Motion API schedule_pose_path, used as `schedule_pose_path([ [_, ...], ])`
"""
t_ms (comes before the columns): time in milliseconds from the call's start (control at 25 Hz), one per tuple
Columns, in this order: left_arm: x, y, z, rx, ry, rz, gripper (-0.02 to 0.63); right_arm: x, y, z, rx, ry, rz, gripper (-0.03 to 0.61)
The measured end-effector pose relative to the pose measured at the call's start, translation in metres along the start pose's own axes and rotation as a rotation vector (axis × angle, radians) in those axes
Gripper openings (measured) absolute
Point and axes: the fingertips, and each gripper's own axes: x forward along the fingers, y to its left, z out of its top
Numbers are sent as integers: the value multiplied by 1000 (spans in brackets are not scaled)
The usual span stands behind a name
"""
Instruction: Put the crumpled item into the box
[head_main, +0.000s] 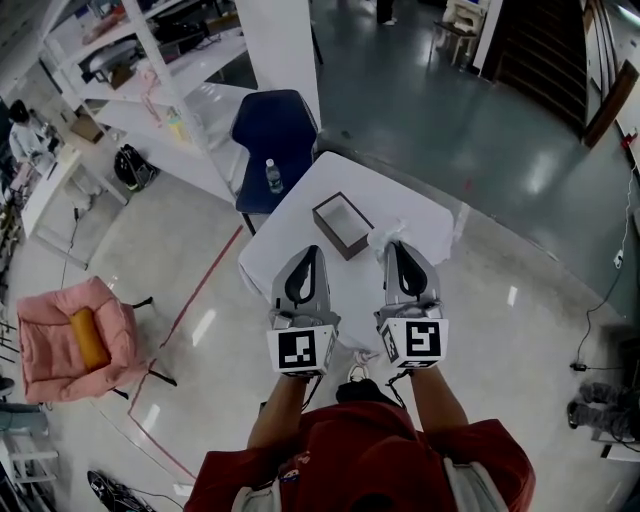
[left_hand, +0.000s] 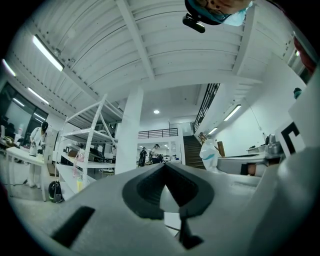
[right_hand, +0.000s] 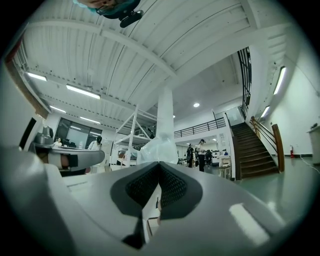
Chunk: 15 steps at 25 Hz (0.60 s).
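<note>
The crumpled white translucent wrapper (head_main: 384, 236) sits at the tip of the right gripper (head_main: 399, 245), whose jaws are pressed together and pinch its lower edge. In the right gripper view it rises as a creased, pointed tuft just above the jaw tips. The wrapper is at the right side of the small open dark rectangular box (head_main: 343, 224), which stands near the middle of the square white desk (head_main: 330, 180). The left gripper (head_main: 312, 250) is level with the right over the desk's near edge, its jaws closed on nothing. Beyond the desk's far-left edge is a dark blue chair (head_main: 272, 125) carrying a clear plastic bottle (head_main: 273, 176). White metal shelving (head_main: 150, 90) stands behind, and a pink armchair (head_main: 50, 340) far left, on glossy grey floor (head_main: 450, 120).
</note>
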Motion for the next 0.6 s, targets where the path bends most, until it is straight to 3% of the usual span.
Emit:
schedule_pose_path([
  [320, 46, -26, 0, 9, -19, 1, 3, 18, -51, -6, 7, -3, -7, 3],
  [600, 59, -46, -13, 28, 17, 3, 3, 21, -75, -18, 32, 14, -4, 3],
])
